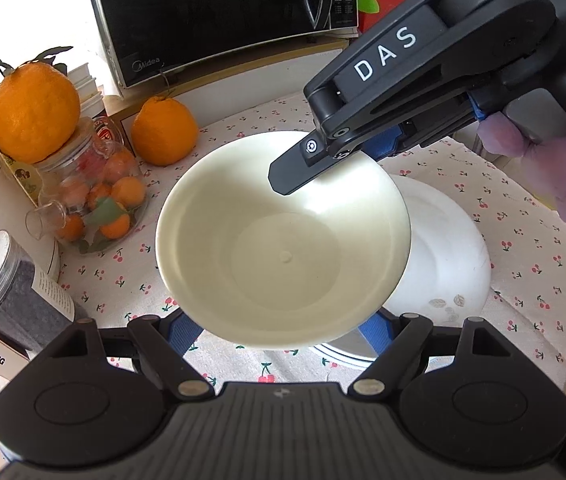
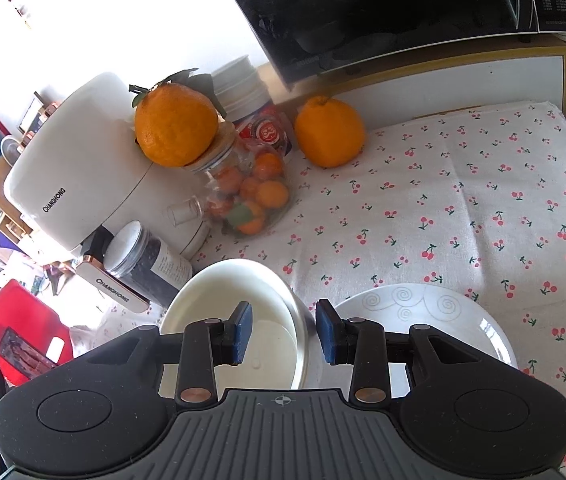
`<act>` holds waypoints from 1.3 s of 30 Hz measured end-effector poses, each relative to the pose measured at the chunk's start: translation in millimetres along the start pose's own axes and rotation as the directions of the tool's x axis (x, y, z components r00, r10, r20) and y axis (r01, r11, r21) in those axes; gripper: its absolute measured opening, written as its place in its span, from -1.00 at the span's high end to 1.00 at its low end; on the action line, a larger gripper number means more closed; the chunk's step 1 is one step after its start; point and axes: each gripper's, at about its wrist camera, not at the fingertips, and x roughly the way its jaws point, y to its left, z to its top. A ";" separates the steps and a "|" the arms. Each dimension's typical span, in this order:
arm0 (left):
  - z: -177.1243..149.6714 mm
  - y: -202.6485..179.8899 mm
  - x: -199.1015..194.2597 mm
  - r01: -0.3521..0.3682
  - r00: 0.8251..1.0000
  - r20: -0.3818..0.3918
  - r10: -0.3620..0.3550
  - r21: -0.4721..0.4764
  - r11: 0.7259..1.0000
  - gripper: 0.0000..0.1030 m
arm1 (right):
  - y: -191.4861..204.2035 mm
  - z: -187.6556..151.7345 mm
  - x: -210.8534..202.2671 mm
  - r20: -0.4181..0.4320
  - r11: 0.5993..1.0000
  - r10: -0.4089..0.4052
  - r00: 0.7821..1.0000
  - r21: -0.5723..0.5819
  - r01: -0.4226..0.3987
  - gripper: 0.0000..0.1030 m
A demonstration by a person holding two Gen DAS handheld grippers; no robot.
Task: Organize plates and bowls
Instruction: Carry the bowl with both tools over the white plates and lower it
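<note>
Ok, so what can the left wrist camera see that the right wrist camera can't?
Only the left wrist view: the right claw seen from outside, with DAS written on it, and the purple-gloved hand holding it. Only the right wrist view: swirls on the plate, and something red beyond the table's edge. Both: the bowl, the plate, the big orange on the jar of little ones, the cherry cloth and the microwave.

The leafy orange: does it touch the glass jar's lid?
Touching. The right wrist view shows the leafy orange sitting directly on the jar's lid.
</note>
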 end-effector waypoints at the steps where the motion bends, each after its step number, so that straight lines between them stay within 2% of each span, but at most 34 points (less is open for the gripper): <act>1: 0.7 -1.1 1.1 0.006 1.000 0.000 -0.006 0.005 1.000 -0.54 | -1.8 -0.3 -0.5 -0.004 1.000 -0.006 1.000 0.002 0.006 0.33; 10: 9.1 -24.3 8.5 0.050 0.999 -0.007 -0.049 0.045 0.998 -0.54 | -22.7 -6.2 -20.1 -0.009 0.998 -0.056 0.998 0.032 0.056 0.33; 18: 11.9 -39.3 28.4 0.094 0.994 -0.055 -0.091 0.038 0.995 -0.54 | -49.7 -13.0 -25.8 -0.025 0.992 -0.088 0.996 0.093 0.090 0.33; 27: 18.5 -49.3 40.7 0.097 0.992 -0.079 -0.095 0.026 0.995 -0.54 | -73.4 -11.3 -18.0 -0.047 0.985 -0.099 0.994 0.136 0.105 0.33; 39: 19.7 -53.0 51.8 0.090 0.991 -0.103 -0.086 0.031 0.995 -0.53 | -85.3 -10.6 -8.0 -0.069 0.983 -0.101 0.992 0.146 0.111 0.33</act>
